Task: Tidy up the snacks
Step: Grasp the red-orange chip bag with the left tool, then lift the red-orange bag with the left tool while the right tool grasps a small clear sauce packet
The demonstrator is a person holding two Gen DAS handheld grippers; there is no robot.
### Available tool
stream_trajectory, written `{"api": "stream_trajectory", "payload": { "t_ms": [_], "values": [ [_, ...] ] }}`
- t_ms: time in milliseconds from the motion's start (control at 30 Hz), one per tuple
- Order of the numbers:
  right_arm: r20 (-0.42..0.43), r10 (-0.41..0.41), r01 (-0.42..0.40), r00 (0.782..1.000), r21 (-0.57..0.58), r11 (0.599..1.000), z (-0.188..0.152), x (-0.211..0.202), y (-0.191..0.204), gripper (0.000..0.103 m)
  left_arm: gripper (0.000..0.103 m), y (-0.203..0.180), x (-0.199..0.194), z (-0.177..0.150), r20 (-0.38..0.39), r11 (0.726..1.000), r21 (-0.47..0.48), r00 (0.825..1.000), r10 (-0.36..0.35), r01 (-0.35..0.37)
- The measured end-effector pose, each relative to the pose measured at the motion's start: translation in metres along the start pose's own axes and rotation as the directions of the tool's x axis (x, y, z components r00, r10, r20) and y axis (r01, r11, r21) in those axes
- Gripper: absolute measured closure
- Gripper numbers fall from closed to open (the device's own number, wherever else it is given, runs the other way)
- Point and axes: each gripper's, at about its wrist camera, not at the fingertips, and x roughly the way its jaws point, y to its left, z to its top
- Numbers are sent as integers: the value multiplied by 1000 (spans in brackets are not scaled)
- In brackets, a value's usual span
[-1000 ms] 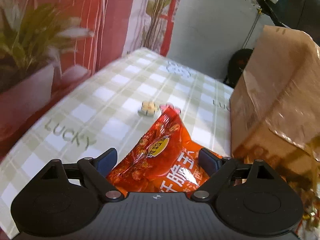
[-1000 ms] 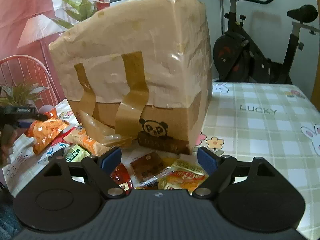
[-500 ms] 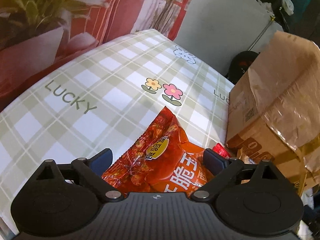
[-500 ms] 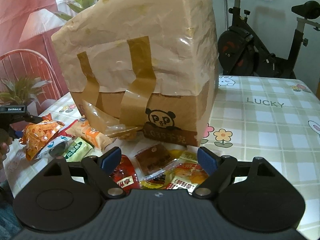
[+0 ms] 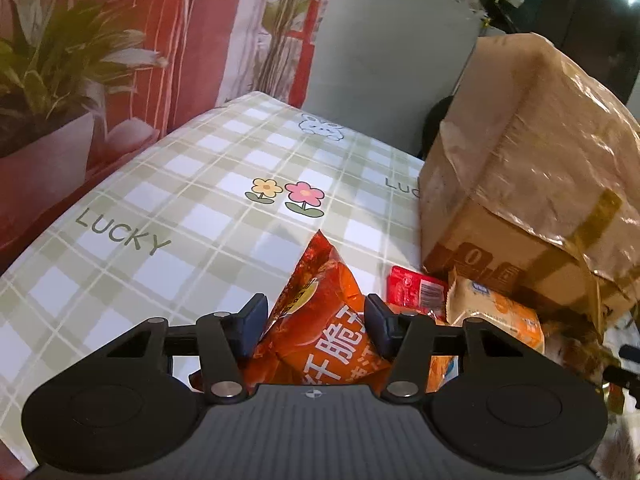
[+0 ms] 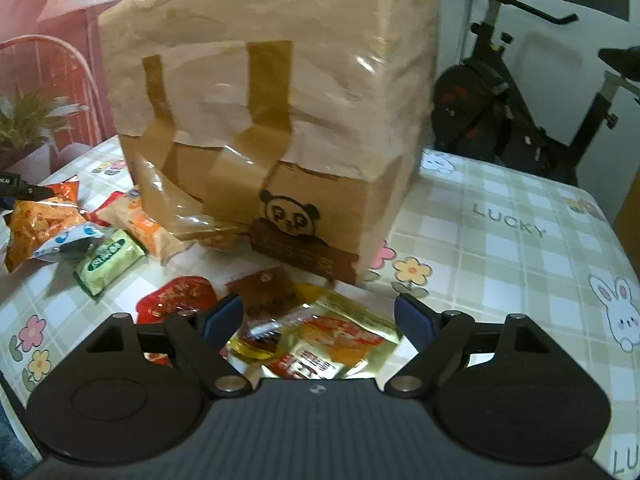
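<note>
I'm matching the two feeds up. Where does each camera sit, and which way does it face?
Left wrist: on the left hand-held gripper, looking down across the checked tablecloth; its fingers, just closed, pinch the orange snack bag.
Right wrist: on the right hand-held gripper, open above loose packets, facing the taped cardboard box.
Shared: box, tablecloth, orange bag.

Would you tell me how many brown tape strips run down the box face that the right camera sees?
2: the left strip near the left edge of the box face, and the wider middle strip. Other faces may carry more.
</note>
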Motion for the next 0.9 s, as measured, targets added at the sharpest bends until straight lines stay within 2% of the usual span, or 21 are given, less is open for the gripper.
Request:
{"api": "stream_trajectory", "payload": {
  "t_ms": [67, 200, 433, 533, 700, 800, 900],
  "values": [
    [-6, 29, -29, 1000, -33, 999, 2, 3, 7, 26, 48, 2, -2, -2, 0, 1000, -12, 1000, -9, 9],
    [-33, 76, -79, 997, -90, 993, 8, 14, 18, 32, 48, 4, -4, -5, 2, 1000, -22, 1000, -17, 17],
    [-96, 85, -95, 992, -104, 990, 17, 45, 21, 41, 48, 8, -7, -9, 13, 999, -35, 999, -36, 36],
    [-121, 71, -88, 990, -144, 986, 15, 51, 26, 42, 48, 8, -6, -10, 18, 999, -36, 999, -37, 37],
    [-96, 71, -83, 993, -129, 988, 13, 45, 26, 53, 46, 8, -5, -11, 17, 999, -42, 999, -34, 35],
    [-45, 96, -99, 994, -87, 991, 13, 32, 27, 53, 39, 10, -4, -13, 6, 997, -65, 999, -36, 36],
    [-5, 117, -117, 993, -60, 991, 14, 22, 34, 53, 28, 14, -4, -14, -2, 994, -95, 999, -51, 50]
  ]
}}
